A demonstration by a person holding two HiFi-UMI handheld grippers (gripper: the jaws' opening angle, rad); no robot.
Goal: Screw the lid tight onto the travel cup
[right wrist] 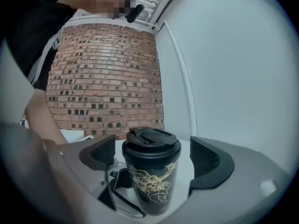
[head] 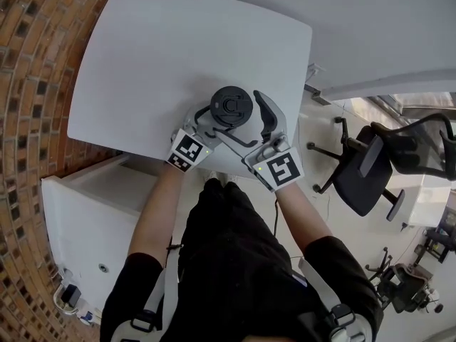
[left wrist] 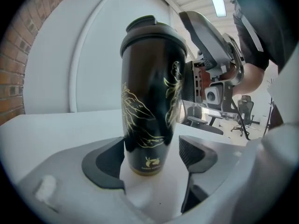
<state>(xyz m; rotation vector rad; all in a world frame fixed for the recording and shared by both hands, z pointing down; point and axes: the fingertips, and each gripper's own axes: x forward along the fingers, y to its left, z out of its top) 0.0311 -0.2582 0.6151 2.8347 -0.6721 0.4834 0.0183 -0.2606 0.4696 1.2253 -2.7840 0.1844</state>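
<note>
A black travel cup [left wrist: 149, 101] with gold drawings stands upright near the front edge of the white table [head: 157, 48]. Its black lid [head: 231, 107] sits on top. My left gripper [left wrist: 152, 148] is shut on the cup's lower body, one pad on each side. In the right gripper view, my right gripper [right wrist: 154, 157] is open around the lid [right wrist: 150, 141], with a clear gap on both sides. In the head view, the right gripper [head: 242, 123] reaches in from the front right and the left gripper [head: 210, 120] from the front left.
A brick wall [head: 28, 84] runs along the left. A white cabinet [head: 92, 212] stands below the table's front left edge. A black office chair [head: 377, 166] is on the floor to the right.
</note>
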